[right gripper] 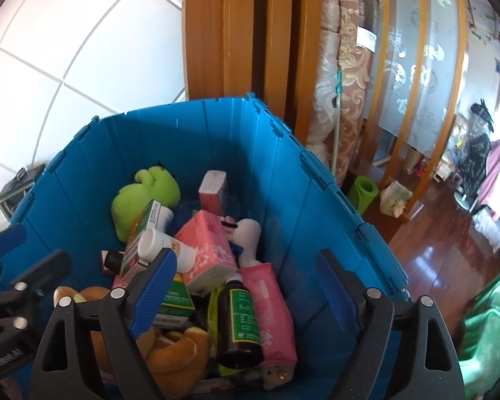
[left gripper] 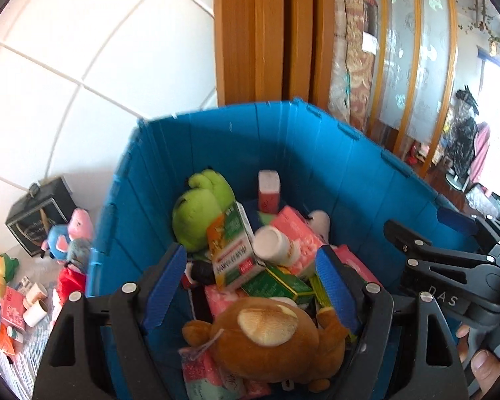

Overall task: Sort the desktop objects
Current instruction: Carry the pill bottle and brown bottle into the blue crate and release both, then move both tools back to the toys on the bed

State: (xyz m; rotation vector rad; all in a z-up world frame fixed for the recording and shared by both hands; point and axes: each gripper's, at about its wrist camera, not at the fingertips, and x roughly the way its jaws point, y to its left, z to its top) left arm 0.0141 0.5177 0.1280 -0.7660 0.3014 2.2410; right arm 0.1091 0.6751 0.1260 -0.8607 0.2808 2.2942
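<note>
We read little text. The right gripper's body (left gripper: 450,286), seen from the left wrist camera, carries the letters "DAS". Box and bottle labels inside the blue crate (left gripper: 316,153) bear Chinese print too blurred to read; the pink tissue pack (right gripper: 206,253) shows a red mark we cannot make out.

We take the blue crate as landmark. It stands against a white tiled wall (left gripper: 83,50) and a wooden door frame (left gripper: 273,33). Right of the crate we see rolled carpets (right gripper: 350,83) leaning upright, a rolled green mat (right gripper: 363,193), frosted glass panels and a glossy dark wood floor (right gripper: 433,260). Left of the crate, a cloth-covered surface (left gripper: 40,336) holds a pink-and-blue plush (left gripper: 73,233), paper cups (left gripper: 36,306), pink packets and a dark box (left gripper: 40,223).

Inside the crate: a green frog plush (left gripper: 200,206) at the far left, a brown teddy bear (left gripper: 266,340) at the near side, a green-and-orange medicine box (left gripper: 236,250), a white pill bottle (left gripper: 276,243), and a brown glass bottle (right gripper: 238,323) with a green label lying on a pink packet.

The left gripper (left gripper: 250,286) hovers over the crate's near side, above the bear, blue pads spread wide, holding nothing. The right gripper (right gripper: 246,293) hovers over the crate's near right part, jaws likewise wide apart and empty, with the brown bottle lying below between them.
</note>
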